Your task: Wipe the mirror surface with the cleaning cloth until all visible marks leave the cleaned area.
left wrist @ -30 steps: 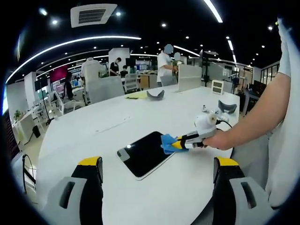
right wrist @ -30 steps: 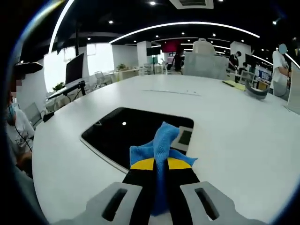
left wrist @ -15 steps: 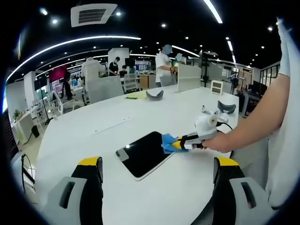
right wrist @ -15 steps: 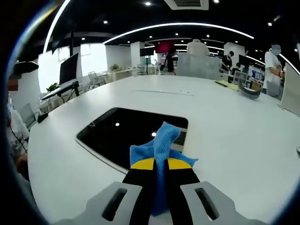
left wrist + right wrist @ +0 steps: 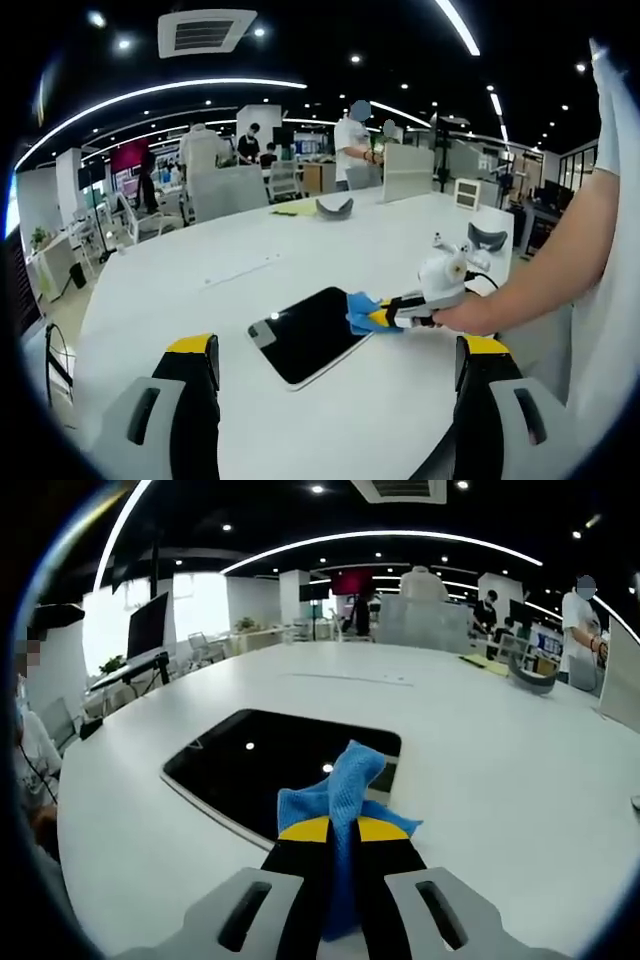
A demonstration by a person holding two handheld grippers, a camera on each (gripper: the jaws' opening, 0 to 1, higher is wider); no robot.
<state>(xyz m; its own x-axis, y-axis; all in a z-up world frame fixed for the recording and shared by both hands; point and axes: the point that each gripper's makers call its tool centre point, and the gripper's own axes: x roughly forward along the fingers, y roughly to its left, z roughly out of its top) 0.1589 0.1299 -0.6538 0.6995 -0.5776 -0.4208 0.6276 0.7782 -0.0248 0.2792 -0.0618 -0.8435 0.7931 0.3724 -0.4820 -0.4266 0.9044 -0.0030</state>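
Item 1, mirror (image 5: pixel 309 334): dark rectangular panel with a pale border, lying flat on the white counter (image 5: pixel 240 270); no brand, label or writing can be read on it. Compared with 1.0 s ago, it sits a little further from the left camera, and in the right gripper view its reflected ceiling lights have shifted. Item 2, cleaning cloth (image 5: pixel 340 795): blue, bunched, resting at the mirror's near edge in the right gripper view, its tip over the mirror's pale corner patch. Item 3, right hand-held gripper (image 5: pixel 341 832): yellow-tipped jaws closed tight on the cloth, as in the earlier frames; in the left gripper view it (image 5: pixel 385 314) reaches in from the right, held by a person's hand (image 5: pixel 462 315). Item 4, left hand-held gripper (image 5: pixel 337 360): jaws spread wide, holding nothing, raised above the counter near the mirror, unchanged. Far background: office desks, chairs, standing people.
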